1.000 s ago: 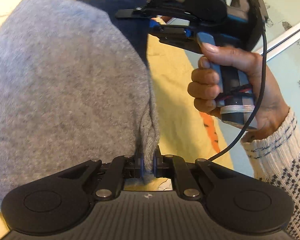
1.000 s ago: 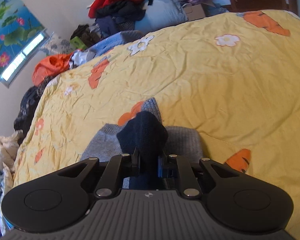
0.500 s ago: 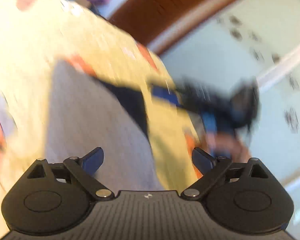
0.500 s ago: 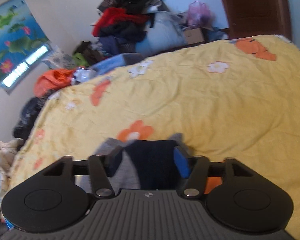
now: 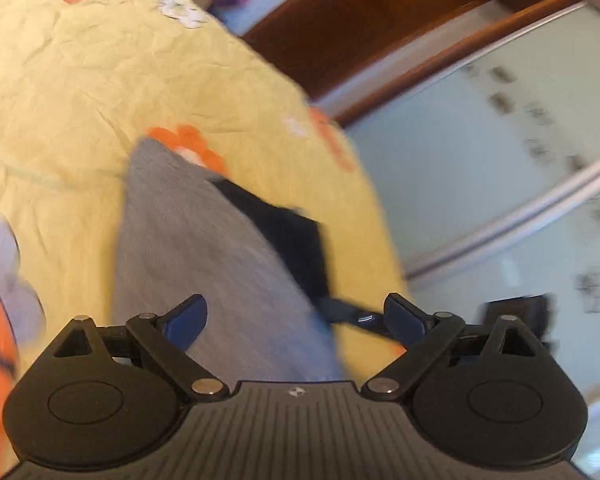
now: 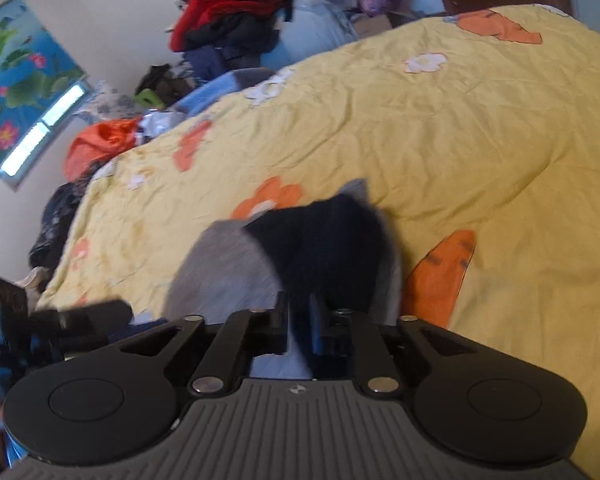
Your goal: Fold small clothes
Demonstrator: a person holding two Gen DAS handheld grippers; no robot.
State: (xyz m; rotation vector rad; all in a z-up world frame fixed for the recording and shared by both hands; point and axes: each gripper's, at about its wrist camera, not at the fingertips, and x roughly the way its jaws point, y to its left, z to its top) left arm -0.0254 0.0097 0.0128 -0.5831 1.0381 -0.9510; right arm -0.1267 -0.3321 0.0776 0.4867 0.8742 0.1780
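Left wrist: no readable writing. Left tongs just sprung wide, empty, above the grey knit garment with navy band on the yellow flowered bedspread; previously pinching its edge.

Right wrist: right tongs just re-closed, clamping the navy band.

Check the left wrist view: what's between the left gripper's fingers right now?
Only the grey garment, lying flat on the yellow bedspread beneath the left gripper; its fingers stand wide apart, gripping nothing.

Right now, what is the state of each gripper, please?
Left gripper: open, holding nothing; its jaws have just opened further.
Right gripper: closed on the dark part of the grey garment; its jaws just closed.
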